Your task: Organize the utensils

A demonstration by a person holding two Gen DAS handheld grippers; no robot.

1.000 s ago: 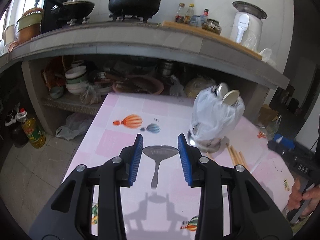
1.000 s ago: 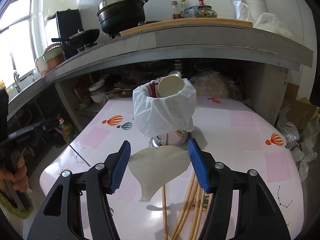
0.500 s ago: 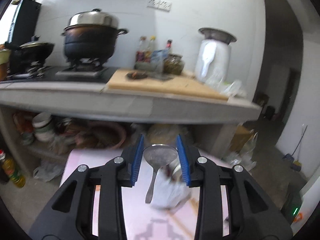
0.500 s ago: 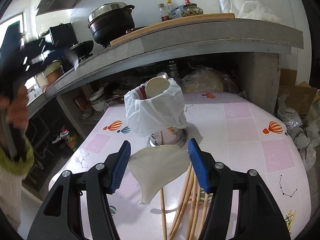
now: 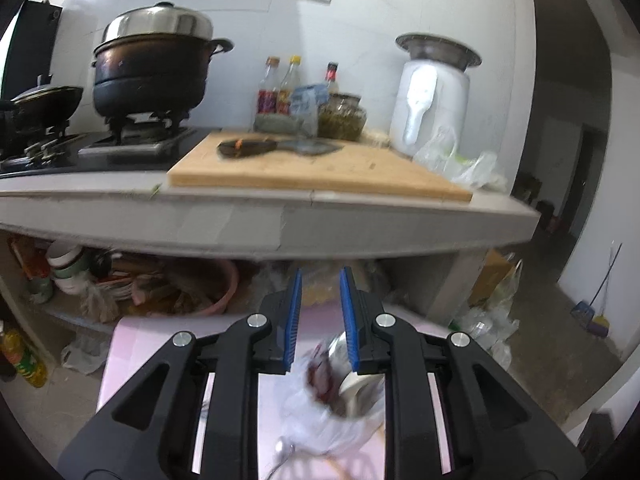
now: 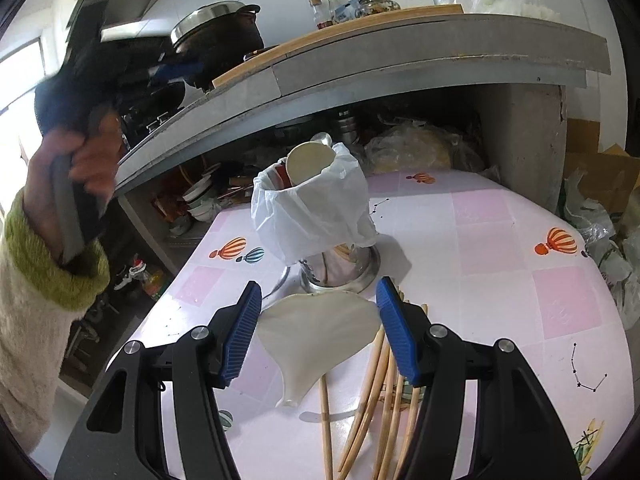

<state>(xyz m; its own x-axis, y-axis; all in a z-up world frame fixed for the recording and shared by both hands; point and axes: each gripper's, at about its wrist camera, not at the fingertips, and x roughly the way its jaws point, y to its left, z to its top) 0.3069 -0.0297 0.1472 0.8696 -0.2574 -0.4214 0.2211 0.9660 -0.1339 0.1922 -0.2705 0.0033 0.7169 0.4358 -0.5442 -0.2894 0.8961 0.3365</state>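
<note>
A metal utensil holder lined with a white plastic bag stands on the pink table; it holds a cream spoon head and other utensils. My right gripper is shut on a cream rice paddle, held just in front of the holder. Several wooden chopsticks lie on the table below it. My left gripper is raised above the holder, its jaws apart and empty. A metal spoon lies on the table by the holder's base; its handle shows in the right wrist view.
A concrete counter overhangs the table's far side, carrying a cutting board, a pot and bottles. Bowls and basins sit on the shelf beneath. The person's left hand and sleeve are at the left.
The left gripper rose from the table with the metal spoon, tilted up over the holder, and now holds nothing; the spoon lies by the holder's base. The right gripper holds the paddle, nearly still.
</note>
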